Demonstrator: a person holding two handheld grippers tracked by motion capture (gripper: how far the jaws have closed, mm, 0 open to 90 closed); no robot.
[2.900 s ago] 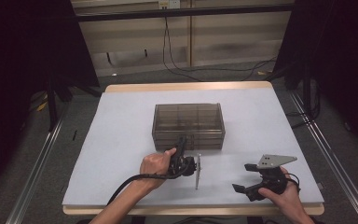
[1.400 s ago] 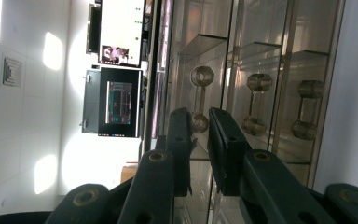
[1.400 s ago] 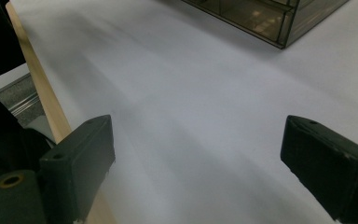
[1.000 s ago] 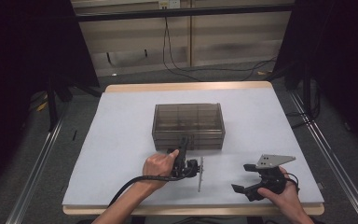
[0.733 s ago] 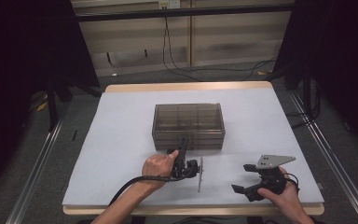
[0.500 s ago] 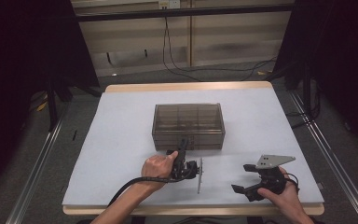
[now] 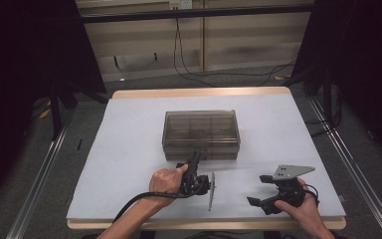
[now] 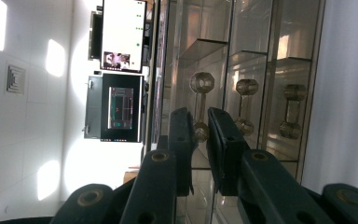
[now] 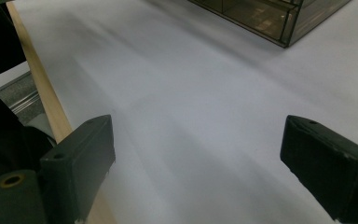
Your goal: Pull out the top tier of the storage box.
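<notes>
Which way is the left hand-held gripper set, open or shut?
Shut. The left hand-held gripper has its jaws pinched on a drawer knob of the clear drawer box.

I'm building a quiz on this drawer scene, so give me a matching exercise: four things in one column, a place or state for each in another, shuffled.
Things:
1. left gripper
2. right gripper
3. drawer cabinet
4. drawer knob

Places or states:
A. jaws wide apart above bare table cover
B. standing mid-table, smoky and see-through
C. jaws nearly together
D. caught between two black jaws

Pairs: 1-C, 2-A, 3-B, 4-D
</notes>
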